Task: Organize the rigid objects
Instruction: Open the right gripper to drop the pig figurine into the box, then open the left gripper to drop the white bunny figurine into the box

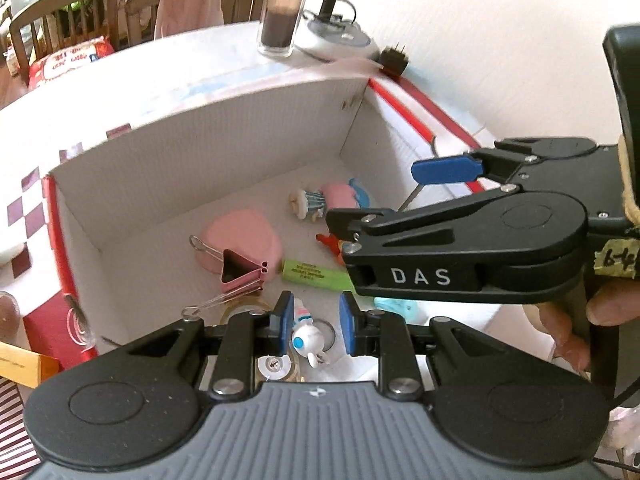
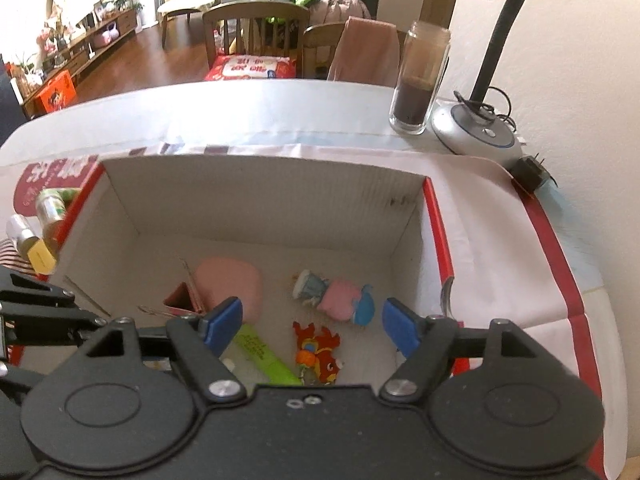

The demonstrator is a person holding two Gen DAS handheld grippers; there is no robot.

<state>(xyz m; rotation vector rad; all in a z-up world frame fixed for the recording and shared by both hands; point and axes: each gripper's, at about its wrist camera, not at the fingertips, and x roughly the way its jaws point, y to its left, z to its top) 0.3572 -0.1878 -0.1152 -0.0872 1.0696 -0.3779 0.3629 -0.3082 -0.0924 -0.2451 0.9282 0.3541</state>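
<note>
- We judge we are mid-sorting: our left gripper (image 1: 312, 326) hangs over the box (image 1: 200, 160), fingers apart around, not clamped on, a white keychain figure (image 1: 308, 338).
- Next: lift clear.
- Our right gripper (image 2: 312, 326) gapes empty above the green highlighter (image 2: 266, 354) at 6 o'clock.
- A pink binder clip (image 1: 240, 276) crowds 11 o'clock.

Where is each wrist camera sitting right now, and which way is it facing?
Left wrist: behind the left hand-held gripper, looking down into the white box; the right hand-held gripper and the person's fingers cross its right side.
Right wrist: behind the right hand-held gripper, above the box, facing the dining chairs.
Shared: pink binder clip, green highlighter, glass jar.
</note>
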